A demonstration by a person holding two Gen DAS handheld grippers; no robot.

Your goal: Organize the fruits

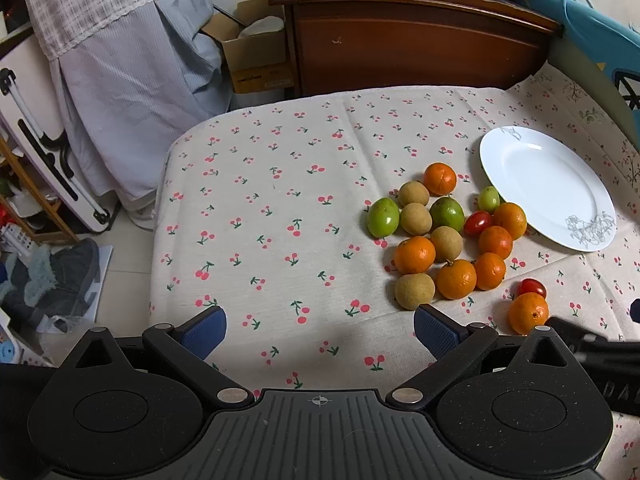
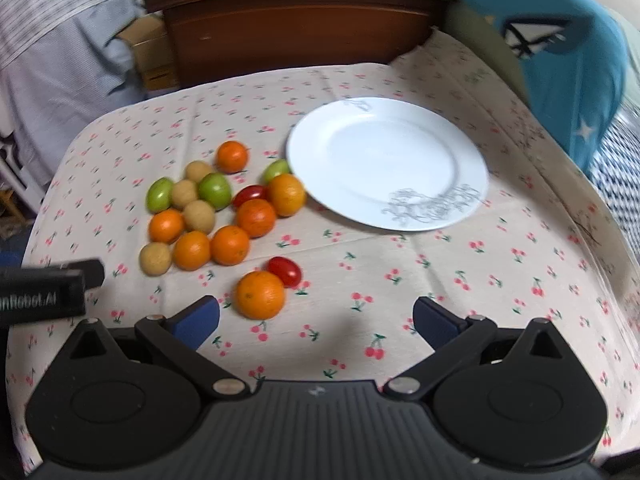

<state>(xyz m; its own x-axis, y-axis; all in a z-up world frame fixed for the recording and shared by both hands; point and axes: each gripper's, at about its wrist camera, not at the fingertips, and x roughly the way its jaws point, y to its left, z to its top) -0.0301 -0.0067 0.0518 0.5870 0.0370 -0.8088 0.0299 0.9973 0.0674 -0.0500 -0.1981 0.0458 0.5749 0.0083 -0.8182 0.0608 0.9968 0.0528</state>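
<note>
Several small fruits lie in a cluster on the cherry-print cloth: oranges point(image 1: 415, 255), green fruits point(image 1: 383, 217), tan round fruits point(image 1: 414, 291) and red cherry tomatoes point(image 1: 477, 222). A lone orange point(image 2: 260, 294) and a tomato point(image 2: 284, 271) sit apart, nearest the right gripper. An empty white plate point(image 2: 384, 120) lies right of the cluster, also visible in the left wrist view as the plate point(image 1: 520, 148). My left gripper point(image 1: 320, 330) hovers open over bare cloth left of the fruits. My right gripper point(image 2: 316, 322) hovers open just beside the lone orange, with nothing between its fingers.
A dark wooden headboard point(image 1: 412, 44) stands behind the table. A cardboard box point(image 1: 252, 52) and hanging clothes point(image 1: 132, 80) are at the back left. A teal cushion point(image 2: 560, 52) borders the right edge. Shoes and clutter lie on the floor at left point(image 1: 52, 280).
</note>
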